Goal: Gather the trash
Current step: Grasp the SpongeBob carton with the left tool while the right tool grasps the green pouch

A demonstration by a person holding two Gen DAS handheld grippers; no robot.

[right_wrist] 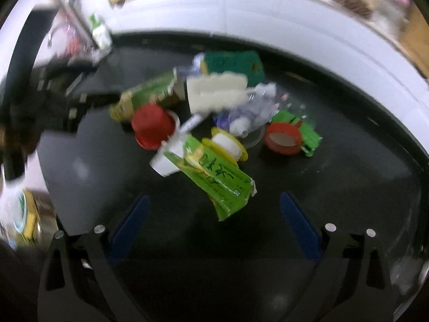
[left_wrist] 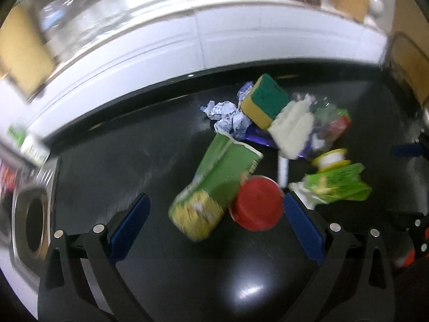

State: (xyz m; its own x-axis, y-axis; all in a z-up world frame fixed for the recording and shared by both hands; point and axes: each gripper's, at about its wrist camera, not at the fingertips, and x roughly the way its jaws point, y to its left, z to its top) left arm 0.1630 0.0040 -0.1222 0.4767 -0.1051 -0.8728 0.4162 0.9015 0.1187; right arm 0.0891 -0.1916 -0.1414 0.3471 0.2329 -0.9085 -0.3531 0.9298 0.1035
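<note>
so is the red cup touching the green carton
Touching. In the left wrist view the red cup lies against the side of the green carton with no dark table between them; the right wrist view agrees.

The sponge [left_wrist: 264,100] was yellow with a dark green top. The carton [left_wrist: 214,185] was green and yellow, the cup [left_wrist: 257,204] red, the crumpled paper [left_wrist: 228,115] white with blue print, on a black tabletop [left_wrist: 107,166].
</note>
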